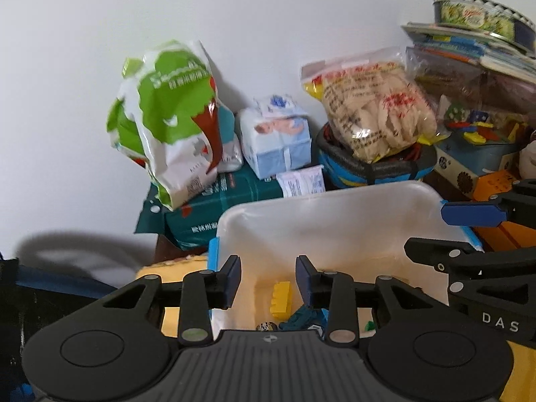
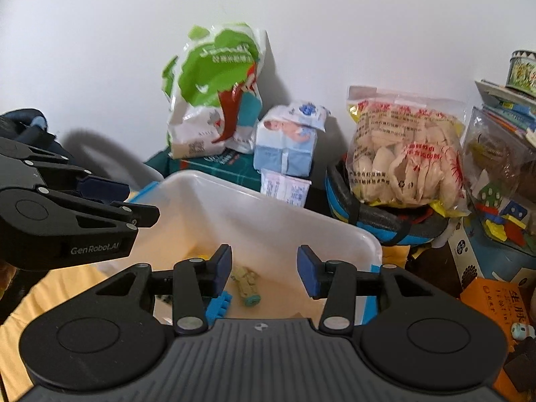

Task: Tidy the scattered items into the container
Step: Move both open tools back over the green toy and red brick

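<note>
A translucent white container (image 1: 335, 207) with blue clips stands on a yellow surface; it also shows in the right wrist view (image 2: 268, 207). Inside lie a yellow toothed block (image 1: 281, 296), a dark teal toy (image 1: 299, 316), a blue toothed block (image 2: 219, 305) and a beige figure with a teal base (image 2: 247, 284). My left gripper (image 1: 268, 281) hovers open and empty over the container's near side. My right gripper (image 2: 264, 269) is open and empty over the container too. Each gripper shows in the other's view, the right one (image 1: 469, 231) at the right and the left one (image 2: 134, 201) at the left.
Behind the container against a white wall stand a green-and-white bag (image 1: 171, 117), a pale blue tissue pack (image 1: 276, 137), a bag of pale crackers (image 1: 375, 110) in a black-and-blue basket (image 1: 368, 171), and stacked boxes and toys (image 1: 479, 127). An orange box (image 2: 495, 298) sits at the right.
</note>
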### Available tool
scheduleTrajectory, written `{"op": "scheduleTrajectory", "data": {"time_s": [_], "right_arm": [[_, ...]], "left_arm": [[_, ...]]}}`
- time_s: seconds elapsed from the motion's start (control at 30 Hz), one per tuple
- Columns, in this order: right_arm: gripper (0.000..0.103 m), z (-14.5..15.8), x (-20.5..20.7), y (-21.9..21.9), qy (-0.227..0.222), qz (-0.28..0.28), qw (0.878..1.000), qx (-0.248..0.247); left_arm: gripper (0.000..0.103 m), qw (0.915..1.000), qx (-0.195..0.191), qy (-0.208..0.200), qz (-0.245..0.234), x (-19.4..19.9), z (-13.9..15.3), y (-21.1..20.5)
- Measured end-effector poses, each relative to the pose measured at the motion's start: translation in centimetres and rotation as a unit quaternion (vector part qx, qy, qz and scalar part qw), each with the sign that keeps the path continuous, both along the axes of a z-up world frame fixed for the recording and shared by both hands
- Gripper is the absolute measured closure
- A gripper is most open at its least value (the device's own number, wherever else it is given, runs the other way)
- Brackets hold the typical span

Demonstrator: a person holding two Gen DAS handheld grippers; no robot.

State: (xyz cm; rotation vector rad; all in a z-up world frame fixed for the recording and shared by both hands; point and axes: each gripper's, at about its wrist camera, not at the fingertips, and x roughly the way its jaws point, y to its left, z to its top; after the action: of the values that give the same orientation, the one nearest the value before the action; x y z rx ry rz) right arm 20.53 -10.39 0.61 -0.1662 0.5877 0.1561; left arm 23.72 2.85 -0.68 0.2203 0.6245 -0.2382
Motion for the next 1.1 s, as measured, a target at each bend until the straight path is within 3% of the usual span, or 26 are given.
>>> {"op": "scheduleTrajectory", "data": {"time_s": [0.2,0.33,0.6,0.73,0.93,1.0,1.1], "right_arm": [[0.053,1.8,-4.4,-0.8,-0.018,0.008,1.0,0.02],[0.054,1.6,-8.2,-2.8,-0.007,0.01,0.999,0.037],[0.056,-5.2,-15.7,-5.5,0.08,0.001,0.997,0.012],[0.062,-9.2,-18.2,-6.0,0.135,-0.025,0.989,0.062],[0.062,-13.1,-18.6,-4.6,0.168,-0.038,0.981,0.085],[0.072,-13.9,-18.5,-4.2,0.175,-0.032,0.981,0.077],[0.073,-14.1,-19.5,-4.4,0.171,-0.032,0.982,0.07]], "left_arm": [[0.056,0.9997,-0.021,-0.015,-0.002,-5.2,1.4,0.4],[0.056,0.9992,-0.037,-0.004,-0.015,-9.5,0.1,0.5],[0.056,0.9949,-0.033,0.074,-0.06,-16.2,-5.9,-1.5],[0.056,0.9925,-0.037,0.101,-0.058,-17.6,-7.8,-2.2],[0.056,0.9913,-0.033,0.115,-0.054,-18.0,-8.6,-2.4],[0.056,0.9895,-0.047,0.123,-0.059,-18.1,-8.9,-2.6],[0.056,0.9864,-0.056,0.138,-0.07,-18.0,-9.6,-2.9]]}}
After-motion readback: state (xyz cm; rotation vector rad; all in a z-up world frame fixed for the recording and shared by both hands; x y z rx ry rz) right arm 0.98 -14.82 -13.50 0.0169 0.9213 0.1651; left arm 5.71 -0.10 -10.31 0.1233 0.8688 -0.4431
